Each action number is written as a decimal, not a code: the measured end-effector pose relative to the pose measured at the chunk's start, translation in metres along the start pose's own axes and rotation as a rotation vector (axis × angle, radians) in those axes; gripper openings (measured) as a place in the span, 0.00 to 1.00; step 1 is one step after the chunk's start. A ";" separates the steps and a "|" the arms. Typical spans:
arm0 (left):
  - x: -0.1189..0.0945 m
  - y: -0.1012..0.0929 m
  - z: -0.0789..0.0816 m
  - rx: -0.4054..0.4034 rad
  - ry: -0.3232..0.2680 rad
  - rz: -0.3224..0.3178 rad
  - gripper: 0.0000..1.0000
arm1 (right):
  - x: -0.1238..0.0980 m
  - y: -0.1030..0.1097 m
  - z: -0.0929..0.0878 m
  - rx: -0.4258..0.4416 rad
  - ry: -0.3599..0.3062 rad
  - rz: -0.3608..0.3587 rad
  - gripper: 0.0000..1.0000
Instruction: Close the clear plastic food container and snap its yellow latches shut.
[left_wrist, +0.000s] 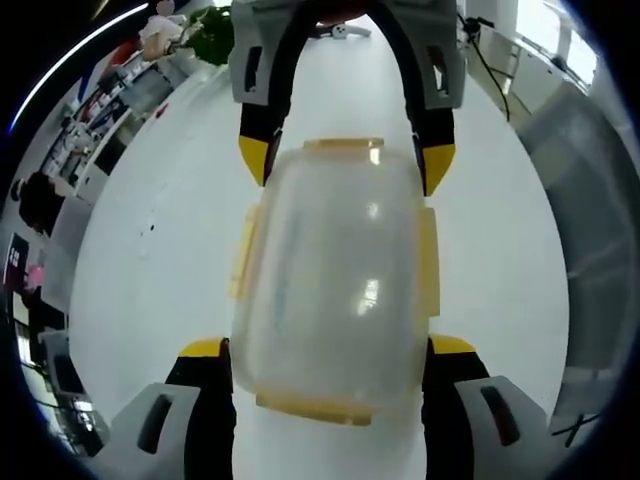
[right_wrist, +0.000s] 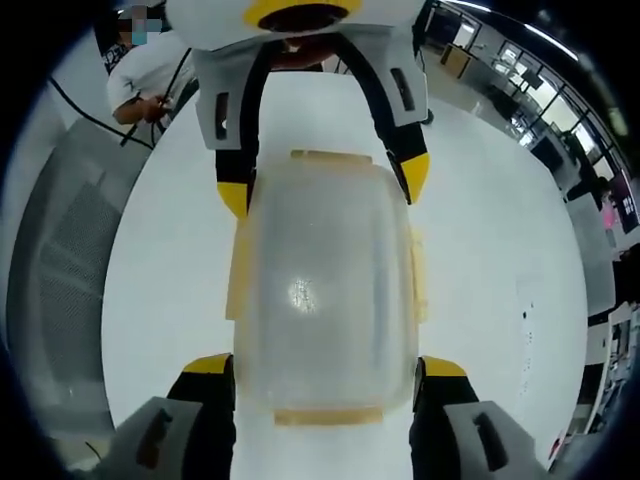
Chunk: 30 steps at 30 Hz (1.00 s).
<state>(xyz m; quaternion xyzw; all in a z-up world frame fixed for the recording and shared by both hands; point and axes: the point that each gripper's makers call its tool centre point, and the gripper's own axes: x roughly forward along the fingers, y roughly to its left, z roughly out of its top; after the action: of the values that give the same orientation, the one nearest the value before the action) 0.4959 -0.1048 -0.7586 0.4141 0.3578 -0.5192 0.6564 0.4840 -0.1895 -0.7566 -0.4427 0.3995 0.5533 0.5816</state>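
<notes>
Two grippers face each other across a clear plastic food container, which sits on a white counter between them. Nearest in the left gripper view, the left gripper straddles the near end of the box, its yellow-tipped fingers spread wide to either side of the walls; whether the tips actually touch the plastic I cannot tell. Just ahead of them lies the near yellow latch, then the domed lid, with side latches running along the left and right edges. At the far end, beyond the far latch, the right gripper flanks the box, fingers likewise wide.

From the right gripper view the arrangement mirrors: the right gripper brackets the container at the near end, a latch lying between its fingertips, and the left gripper stands at the far end.

My judgement is that the lid already rests on the base, while the latches look flared outward (not yet snapped). The box appears empty and light, stiff yet smooth, so it may skate on the counter when pushed. Steadying one end while pressing a latch flat against the wall seems the sensible hold.

Far off, a person stands by the counter's edge.
</notes>
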 end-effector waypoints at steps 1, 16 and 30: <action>0.000 0.002 0.000 -0.002 -0.001 0.000 0.75 | 0.000 -0.002 0.000 -0.001 -0.001 0.000 0.71; 0.000 0.022 -0.009 -0.030 -0.007 0.017 0.75 | 0.004 -0.023 0.009 -0.024 0.001 0.004 0.71; -0.002 0.025 -0.015 -0.028 -0.008 0.020 0.75 | 0.007 -0.026 0.017 -0.019 -0.001 -0.004 0.72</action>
<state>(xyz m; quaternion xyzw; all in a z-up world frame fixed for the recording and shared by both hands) 0.5196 -0.0872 -0.7587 0.4064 0.3582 -0.5092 0.6687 0.5097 -0.1709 -0.7564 -0.4488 0.3929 0.5562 0.5786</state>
